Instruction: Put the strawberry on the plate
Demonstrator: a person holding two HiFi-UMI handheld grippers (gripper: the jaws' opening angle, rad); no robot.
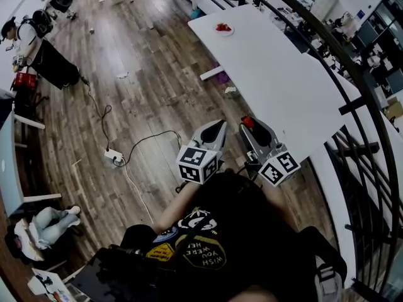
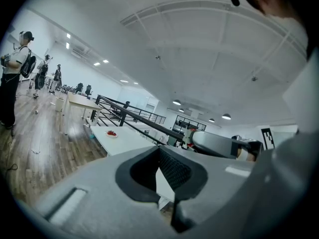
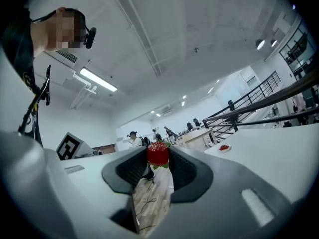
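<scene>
One bumpy red strawberry between ribbed pads

Head view downward; all views share distant plate.

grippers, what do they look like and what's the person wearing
The left gripper and right gripper match: smooth light grey shells tapering to jaws lined with black ribbed pads. Each carries a white cube, left and right, printed with black square markers. No cables show on them. The person wears a black T-shirt with yellow and white print.
</scene>
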